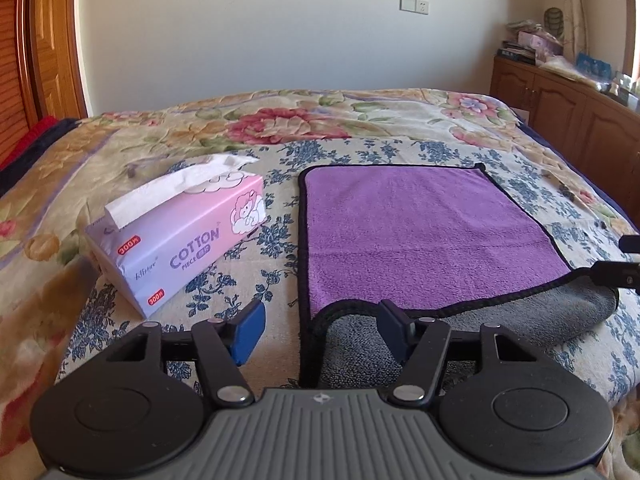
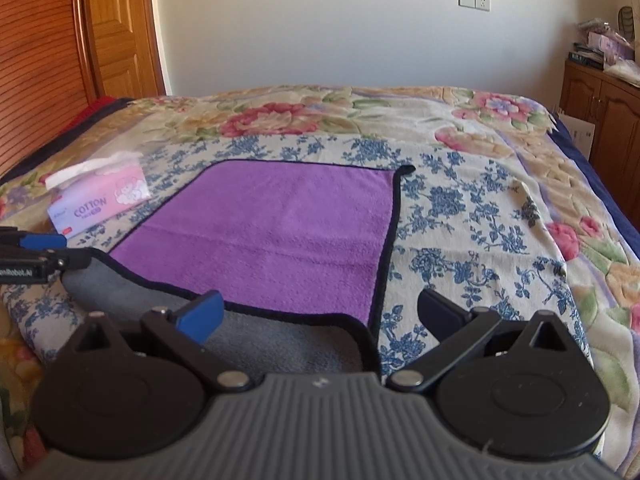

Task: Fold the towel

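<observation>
- Towel (image 1: 420, 232): purple face up, black-trimmed, lying on the bed (image 1: 360, 120) over a blue-flowered cloth (image 1: 256, 256). Its near edge is turned over, showing the grey underside (image 1: 500, 328).
- Left hand-held gripper (image 1: 324, 326): fingers spread wide, nothing between them, straddling the towel's near-left corner; the right finger (image 1: 394, 326) sits at the folded hem.
- Right hand-held gripper (image 2: 320, 316): fingers spread, holding nothing, straddling the near-right corner; its left finger (image 2: 202, 316) lies over the grey fold.
- Tissue pack (image 1: 176, 240): at 10 o'clock from the towel, just beside it, one tissue protruding.
- Wooden cabinet (image 1: 560, 108): at 2 o'clock, beyond the bed.
</observation>
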The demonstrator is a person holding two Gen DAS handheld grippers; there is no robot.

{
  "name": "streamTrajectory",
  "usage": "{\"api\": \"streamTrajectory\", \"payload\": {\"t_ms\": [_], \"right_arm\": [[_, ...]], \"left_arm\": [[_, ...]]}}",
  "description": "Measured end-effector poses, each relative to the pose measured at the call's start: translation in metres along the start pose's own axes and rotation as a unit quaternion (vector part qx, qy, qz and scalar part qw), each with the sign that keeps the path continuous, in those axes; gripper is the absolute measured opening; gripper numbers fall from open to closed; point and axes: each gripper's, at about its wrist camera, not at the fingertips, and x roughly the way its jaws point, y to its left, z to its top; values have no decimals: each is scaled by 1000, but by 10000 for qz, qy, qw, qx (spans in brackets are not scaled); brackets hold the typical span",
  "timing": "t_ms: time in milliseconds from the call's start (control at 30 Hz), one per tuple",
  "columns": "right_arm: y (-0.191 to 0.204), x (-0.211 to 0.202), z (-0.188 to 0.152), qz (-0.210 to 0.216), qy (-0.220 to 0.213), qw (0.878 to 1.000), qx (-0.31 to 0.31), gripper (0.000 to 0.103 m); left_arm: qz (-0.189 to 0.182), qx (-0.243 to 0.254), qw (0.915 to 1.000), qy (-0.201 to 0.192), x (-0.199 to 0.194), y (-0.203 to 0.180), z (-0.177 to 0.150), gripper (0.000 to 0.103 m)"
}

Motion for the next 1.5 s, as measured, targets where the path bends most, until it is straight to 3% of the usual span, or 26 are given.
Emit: {"api": "streamTrajectory", "payload": {"t_ms": [167, 200, 233, 300, 567, 700, 1000, 1267, 1500], "right_arm": [[-6, 7, 0, 107, 196, 9997, 111, 101], [-8, 9, 0, 148, 280, 9994, 159, 98], [-11, 12, 0, 182, 368, 9989, 217, 89], [-15, 16, -1, 204, 536, 9977, 353, 85], [-18, 21, -5, 534, 920, 9928, 544, 80], [-20, 21, -5, 667, 1024, 9908, 580, 74], [-29, 23, -3, 674, 1107, 9894, 661, 51], [-32, 22, -2, 582, 1150, 9900, 576, 22], [-31, 21, -1, 564, 1102, 9912, 466, 10]], "left_arm": [[-63, -97, 9999, 57, 2, 3, 0, 55], [-81, -111, 9999, 74, 3, 3, 0, 52], [-107, -133, 9998, 95, 3, 3, 0, 50], [-178, -197, 9995, 168, 5, 5, -1, 42], [-301, -387, 9982, 342, 9, 8, -2, 41], [-341, -406, 9978, 387, 10, 9, -2, 35], [-425, -442, 9975, 361, 8, 9, -2, 24], [-551, -394, 9970, 379, 7, 7, -2, 8], [-618, -414, 9967, 321, 5, 7, -1, 6]]}}
